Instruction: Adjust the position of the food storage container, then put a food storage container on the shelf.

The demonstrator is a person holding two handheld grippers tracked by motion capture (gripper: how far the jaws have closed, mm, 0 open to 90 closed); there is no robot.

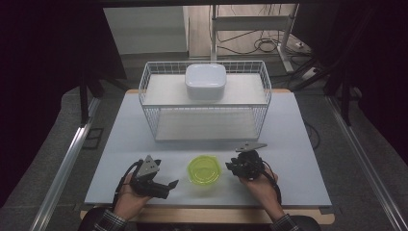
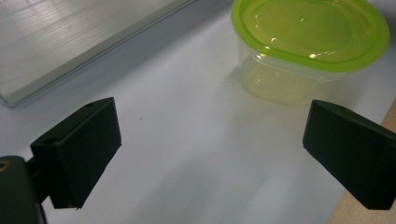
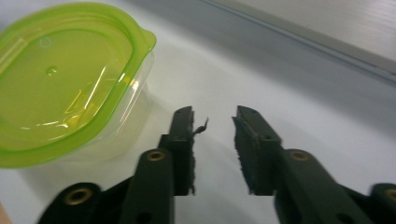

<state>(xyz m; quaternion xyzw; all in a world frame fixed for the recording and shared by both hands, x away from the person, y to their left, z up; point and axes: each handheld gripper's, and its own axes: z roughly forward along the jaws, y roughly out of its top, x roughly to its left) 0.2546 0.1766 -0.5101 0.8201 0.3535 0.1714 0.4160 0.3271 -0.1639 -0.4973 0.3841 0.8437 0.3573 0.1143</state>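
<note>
Container between two empty grippers

The green-lidded container (image 1: 204, 169) sits on the tabletop (image 1: 298, 144) between the wide-open left gripper (image 1: 166, 185) and the right gripper (image 1: 230, 167); the right one, jaws parted with nothing between them, is just beside it and nearer.

Lidded container (image 1: 204, 169) between tools, before wire basket (image 1: 205, 101)

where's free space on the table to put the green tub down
Bare table lies left and right of the wire basket, and between the basket front and the green-lidded tub. Crowded: the front edge, tub flanked by left gripper and right gripper.
</note>
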